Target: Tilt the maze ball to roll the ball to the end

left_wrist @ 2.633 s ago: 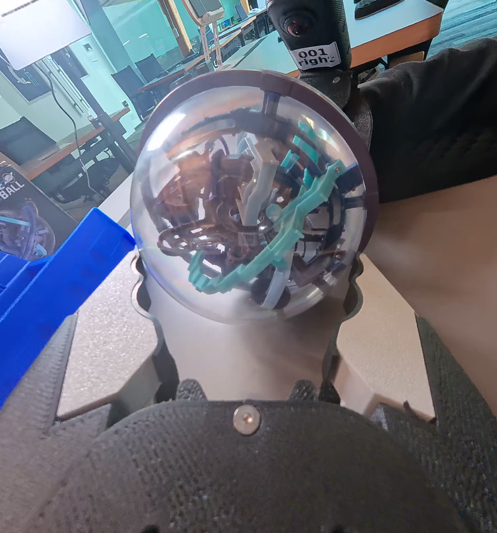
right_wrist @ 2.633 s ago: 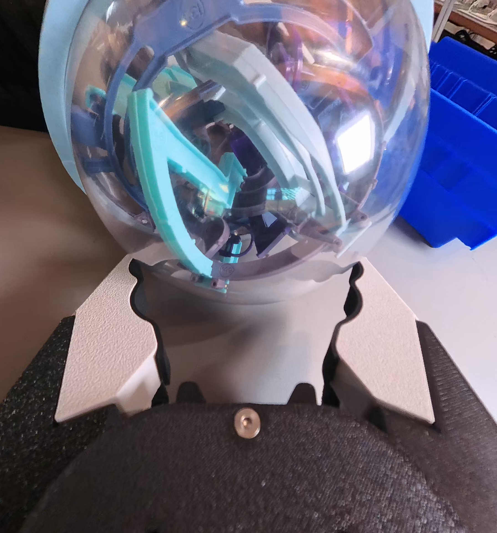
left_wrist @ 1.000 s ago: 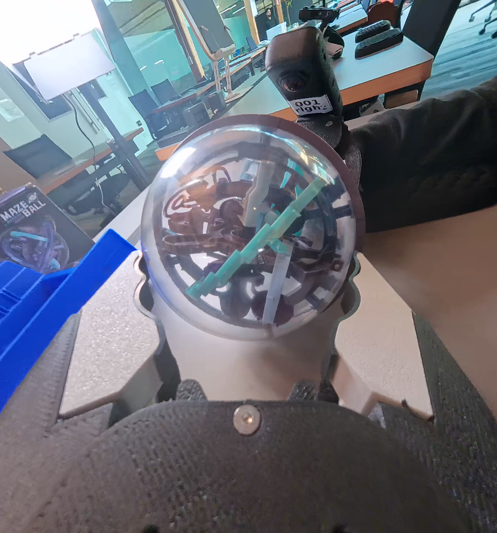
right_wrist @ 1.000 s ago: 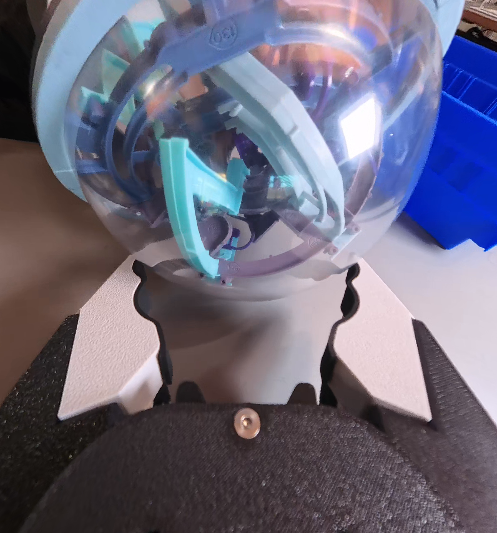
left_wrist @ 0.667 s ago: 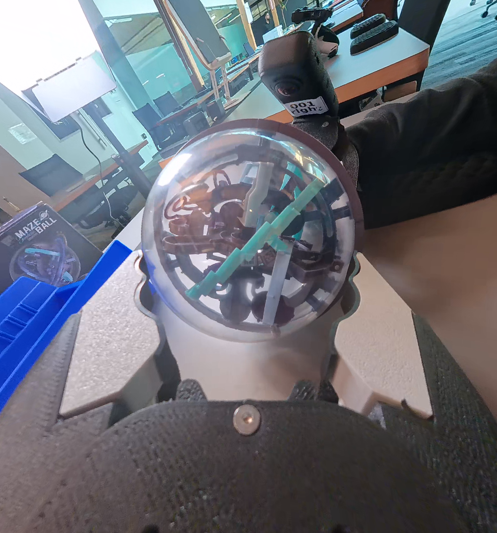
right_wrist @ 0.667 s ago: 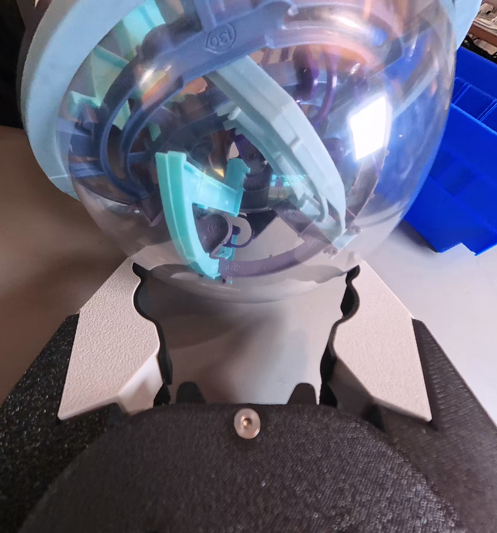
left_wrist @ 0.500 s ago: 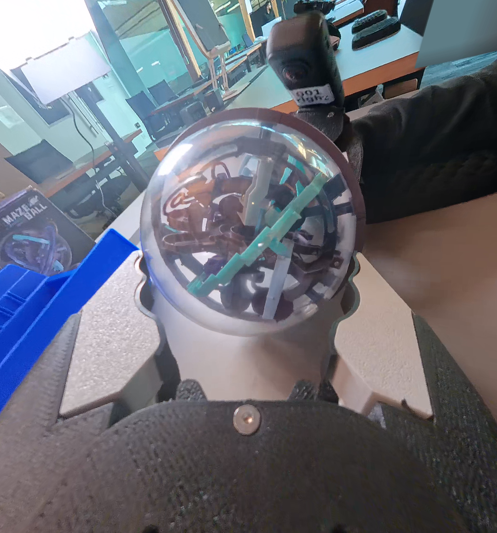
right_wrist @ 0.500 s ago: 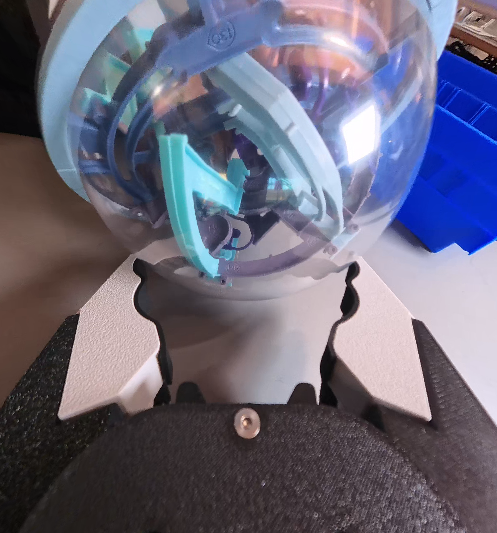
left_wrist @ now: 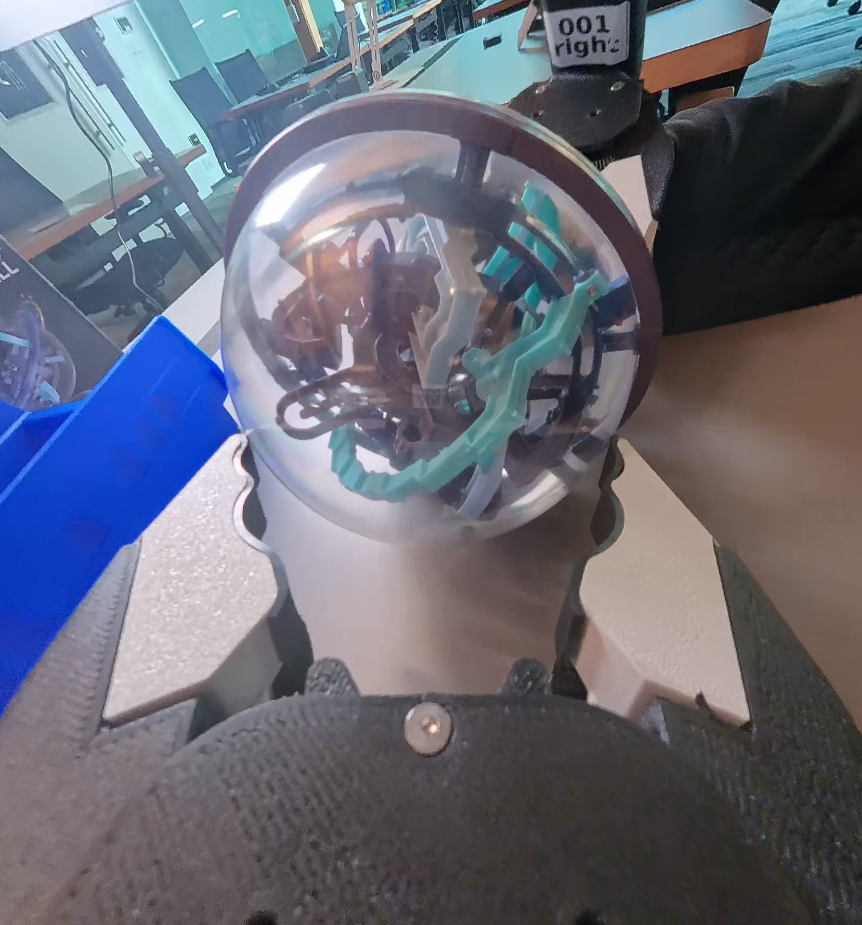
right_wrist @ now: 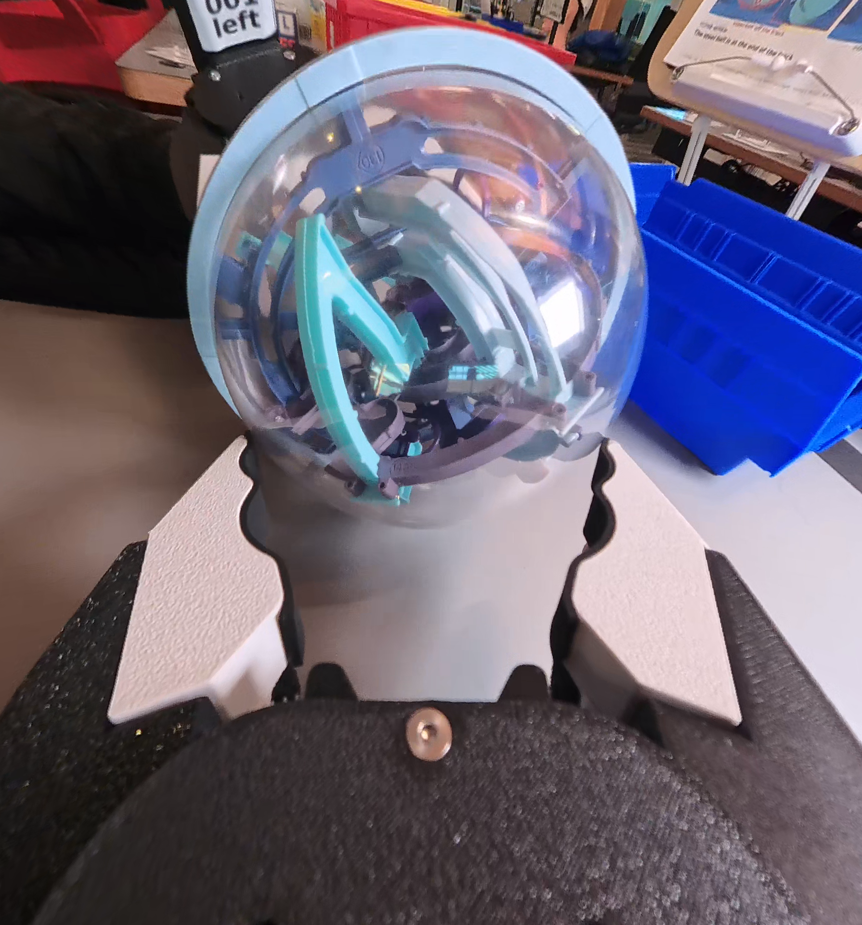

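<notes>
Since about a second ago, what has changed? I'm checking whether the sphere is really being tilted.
The maze ball has rolled: in the left wrist view its teal track, then a straight diagonal, now curves low across the front. The left gripper and right gripper kept the sphere cradled between their fingertips. The blue bin stayed beside it.

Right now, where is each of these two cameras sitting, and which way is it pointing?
Left wrist view: on the left gripper, looking along its fingers at the maze ball held between them; a dark sleeve shows beyond.
Right wrist view: on the right gripper, facing the opposite way at the ball.
Shared: maze ball, blue bin, table, and each other's gripper behind the ball.
</notes>
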{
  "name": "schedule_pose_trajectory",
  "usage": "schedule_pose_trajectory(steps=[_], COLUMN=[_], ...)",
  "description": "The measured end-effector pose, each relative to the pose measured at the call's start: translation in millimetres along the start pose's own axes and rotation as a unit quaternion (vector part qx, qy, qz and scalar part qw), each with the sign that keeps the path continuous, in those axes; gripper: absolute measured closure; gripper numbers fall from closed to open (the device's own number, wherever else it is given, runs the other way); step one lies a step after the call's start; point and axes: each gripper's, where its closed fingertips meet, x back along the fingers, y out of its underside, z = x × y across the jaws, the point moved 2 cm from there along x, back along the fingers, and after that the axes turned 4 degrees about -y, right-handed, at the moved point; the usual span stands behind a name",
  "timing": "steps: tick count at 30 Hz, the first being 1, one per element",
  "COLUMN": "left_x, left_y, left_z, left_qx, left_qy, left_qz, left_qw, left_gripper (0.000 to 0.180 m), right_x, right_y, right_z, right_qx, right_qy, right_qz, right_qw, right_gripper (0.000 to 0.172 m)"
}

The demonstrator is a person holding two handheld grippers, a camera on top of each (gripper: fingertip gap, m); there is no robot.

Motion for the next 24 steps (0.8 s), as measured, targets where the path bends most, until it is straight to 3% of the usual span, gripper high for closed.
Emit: schedule_pose_trajectory(steps=[15,24], left_x=[-3.6,-7.2], left_y=[6.5,11.9], left_z=[-1.8,1.0], left_qx=[0.03,0.119], left_qy=[0.002,0.037], left_qz=[-0.015,-0.032], left_qw=[0.999,0.992], left_gripper=[0.048,0.05], right_x=[2.2,5.7], right_y=[-6.1,-10.6], right_z=[2.9,5.3], right_qx=[-0.012,-0.052], right_qy=[0.008,-0.004], right_qz=[0.02,0.045], right_qw=[1.0,0.998], right_gripper=[0.043,0.043])
